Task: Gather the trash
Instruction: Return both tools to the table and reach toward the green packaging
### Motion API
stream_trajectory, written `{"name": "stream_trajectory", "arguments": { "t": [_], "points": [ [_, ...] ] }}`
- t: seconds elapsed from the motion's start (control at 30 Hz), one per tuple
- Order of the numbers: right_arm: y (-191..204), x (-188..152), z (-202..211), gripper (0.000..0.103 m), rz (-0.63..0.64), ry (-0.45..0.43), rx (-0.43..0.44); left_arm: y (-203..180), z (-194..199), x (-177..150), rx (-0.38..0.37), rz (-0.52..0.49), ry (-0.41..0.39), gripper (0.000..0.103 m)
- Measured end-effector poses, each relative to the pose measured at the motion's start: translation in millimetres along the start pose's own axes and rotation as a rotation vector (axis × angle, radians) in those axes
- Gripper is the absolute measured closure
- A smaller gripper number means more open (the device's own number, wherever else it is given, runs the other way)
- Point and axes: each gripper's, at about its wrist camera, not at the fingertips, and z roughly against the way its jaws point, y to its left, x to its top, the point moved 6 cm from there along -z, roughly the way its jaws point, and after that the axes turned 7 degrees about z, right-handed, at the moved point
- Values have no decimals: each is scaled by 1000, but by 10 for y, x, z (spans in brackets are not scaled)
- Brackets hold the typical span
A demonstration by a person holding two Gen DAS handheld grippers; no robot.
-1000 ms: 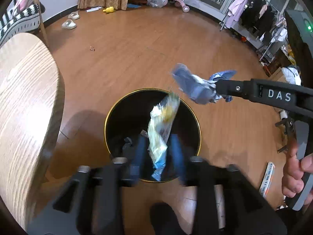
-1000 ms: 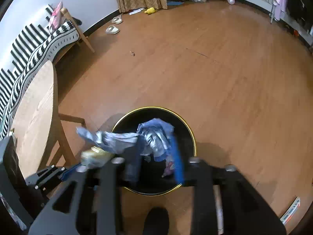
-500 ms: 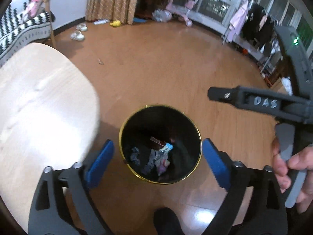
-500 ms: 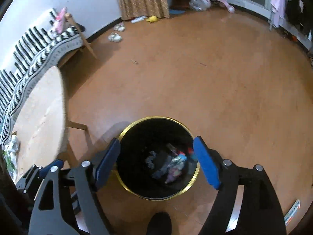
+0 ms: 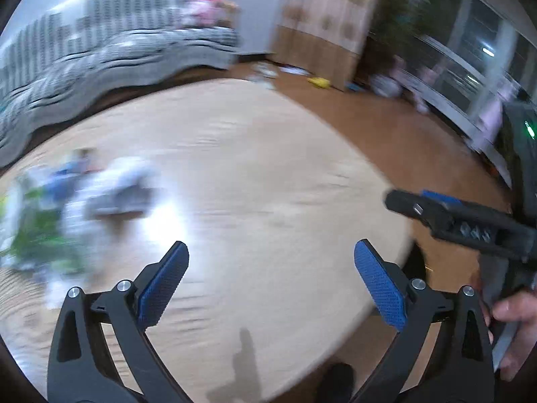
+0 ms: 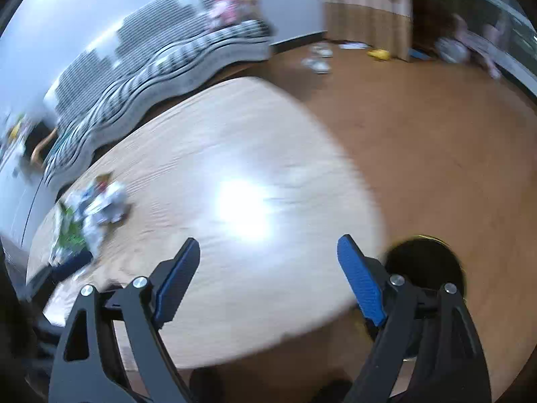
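Round wooden table (image 5: 268,181) fills both views. Black bin (image 6: 426,262) stands on the floor at 4 o'clock of the table, right wrist view. Trash pile (image 5: 67,208), blurred, perhaps wrappers, lies at 9 o'clock on the table. Left gripper (image 5: 270,278) and right gripper (image 6: 266,275): jaws spread wide, having just been opening, nothing between them.

- My left gripper (image 5: 270,280) hangs over the wooden table (image 5: 268,174), jaws wide, just opened, nothing between them.
- Blurred trash pile (image 5: 67,208) lies far left.
- My right gripper (image 5: 446,215) reaches in from the right.
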Motion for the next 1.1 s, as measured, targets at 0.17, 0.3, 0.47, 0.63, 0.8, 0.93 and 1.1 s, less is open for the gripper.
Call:
{"name": "stream_trajectory", "arguments": {
  "t": [0.17, 0.3, 0.47, 0.63, 0.8, 0.93, 1.1],
  "points": [
    [1056, 58, -283, 20, 166, 39, 92, 1274, 418, 163, 166, 140, -86, 7],
    [1827, 69, -460, 20, 278, 61, 191, 2068, 617, 322, 256, 149, -130, 7],
    [2578, 129, -695, 30, 354, 80, 281, 2708, 648, 410, 244, 171, -117, 7],
    [3030, 87, -999, 46, 436, 115, 273, 2806, 489, 446, 255, 101, -104, 7],
    [3193, 34, -1203, 55, 490, 148, 256, 2769, 345, 474, 238, 65, -103, 7],
    [3192, 13, -1290, 61, 495, 161, 240, 2733, 160, 545, 253, 24, -99, 7],
    [3158, -1, -1277, 89, 491, 165, 240, 2795, -41, 582, 280, 33, -80, 9]
  ]
}}
